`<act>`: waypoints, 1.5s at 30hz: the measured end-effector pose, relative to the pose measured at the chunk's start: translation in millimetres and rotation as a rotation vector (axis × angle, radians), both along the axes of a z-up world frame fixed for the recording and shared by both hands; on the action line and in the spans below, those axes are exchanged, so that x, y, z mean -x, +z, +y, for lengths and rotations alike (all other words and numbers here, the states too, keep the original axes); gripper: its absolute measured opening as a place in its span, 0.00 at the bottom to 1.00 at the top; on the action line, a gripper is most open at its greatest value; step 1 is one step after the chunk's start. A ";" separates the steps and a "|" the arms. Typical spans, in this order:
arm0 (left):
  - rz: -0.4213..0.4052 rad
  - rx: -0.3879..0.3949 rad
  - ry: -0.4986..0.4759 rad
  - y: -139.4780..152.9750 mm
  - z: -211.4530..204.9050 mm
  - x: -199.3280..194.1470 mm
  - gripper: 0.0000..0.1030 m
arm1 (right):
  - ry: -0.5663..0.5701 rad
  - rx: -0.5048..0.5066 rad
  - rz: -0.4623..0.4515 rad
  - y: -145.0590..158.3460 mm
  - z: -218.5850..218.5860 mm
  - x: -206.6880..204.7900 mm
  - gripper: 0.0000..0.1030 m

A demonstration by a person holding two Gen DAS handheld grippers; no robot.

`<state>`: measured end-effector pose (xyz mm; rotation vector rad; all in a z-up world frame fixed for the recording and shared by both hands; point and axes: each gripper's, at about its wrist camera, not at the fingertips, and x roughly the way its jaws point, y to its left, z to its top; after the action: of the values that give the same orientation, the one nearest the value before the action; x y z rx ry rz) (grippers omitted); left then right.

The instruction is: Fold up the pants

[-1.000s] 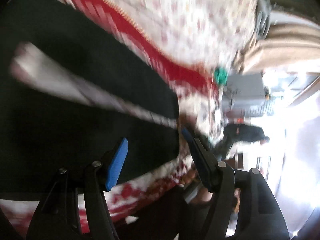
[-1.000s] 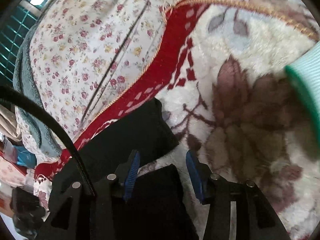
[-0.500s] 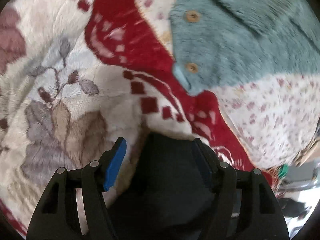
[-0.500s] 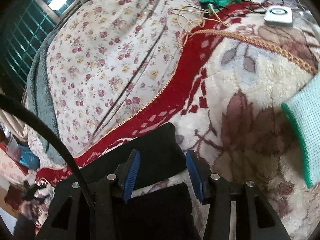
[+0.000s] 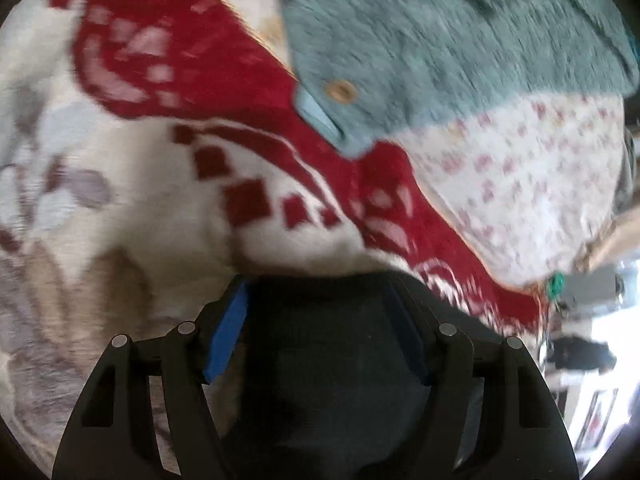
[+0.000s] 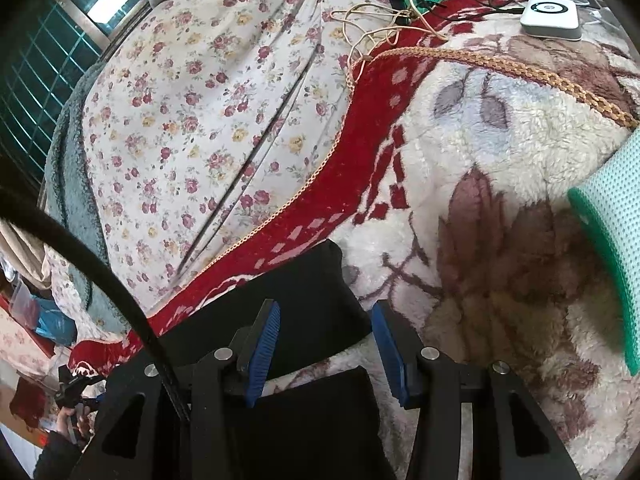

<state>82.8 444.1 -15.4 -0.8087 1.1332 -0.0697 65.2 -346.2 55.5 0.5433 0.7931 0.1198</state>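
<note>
Black pants (image 6: 304,300) lie on a fluffy cream and red blanket (image 6: 500,160). In the right wrist view one squared end of them points away from me, and a second black layer (image 6: 312,420) lies nearer. My right gripper (image 6: 326,344) hovers over that end, its blue pads apart, with cloth and a strip of blanket showing between them. In the left wrist view my left gripper (image 5: 316,320) stands wide open over another end of the pants (image 5: 320,380). The black cloth fills the gap between its pads (image 5: 226,332). Neither pad visibly presses on it.
A teal fleece garment (image 5: 460,40) with wooden buttons lies beyond the left gripper on a floral sheet (image 5: 520,184). To the right gripper's right is a green mesh piece (image 6: 608,232). A white device (image 6: 551,16) and tangled cords (image 6: 376,28) lie at the far edge.
The left gripper swept across the pants to their end by the teal garment, then sank closer over the cloth. The right gripper has stayed nearly still, tilting up slightly.
</note>
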 end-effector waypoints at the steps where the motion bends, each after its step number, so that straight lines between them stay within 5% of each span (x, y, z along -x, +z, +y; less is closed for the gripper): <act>1: 0.008 -0.021 -0.016 -2.0 -3.5 -4.1 0.66 | 0.002 0.001 0.000 0.0 -0.1 -0.2 0.45; 5: -0.035 0.065 0.006 -6.1 4.4 -6.7 0.67 | 0.000 0.019 -0.002 0.9 -0.1 1.1 0.45; 7: -0.053 0.049 -0.019 -6.3 1.4 -4.6 0.65 | -0.004 0.029 -0.007 2.2 -0.5 1.5 0.45; 10: -0.053 0.025 -0.020 -6.8 0.8 -2.0 0.47 | 0.003 0.033 0.002 5.1 -1.0 -4.1 0.45; 12: -0.065 0.032 -0.038 -7.3 0.6 0.2 0.22 | 0.028 0.000 0.019 8.3 -1.6 -14.0 0.45; 15: -0.072 -0.003 -0.104 -7.0 -14.0 0.9 0.12 | 0.063 -0.073 0.082 13.6 -6.5 -43.5 0.45; 20: -0.099 -0.056 -0.118 0.1 -21.2 5.8 0.11 | 0.114 -0.180 0.297 -9.9 -10.0 -108.6 0.45; 28: -0.114 -0.097 -0.116 7.4 -25.1 10.0 0.11 | 0.193 -0.134 0.434 -47.1 2.7 -154.2 0.45; 30: -0.113 -0.108 -0.114 7.7 -25.7 9.8 0.11 | 0.223 -0.102 0.423 -47.3 7.8 -158.0 0.44; 35: -0.122 -0.148 -0.108 14.0 -29.3 10.5 0.11 | 0.324 0.012 0.431 -45.3 27.7 -164.0 0.08; 45: -0.239 -0.158 -0.084 59.9 -31.2 39.7 0.10 | 0.364 0.040 0.226 -1.1 27.0 -135.4 0.06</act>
<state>43.1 412.8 44.5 -0.5947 0.9334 -0.1419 200.6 -319.2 54.4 0.3735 1.1085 0.3827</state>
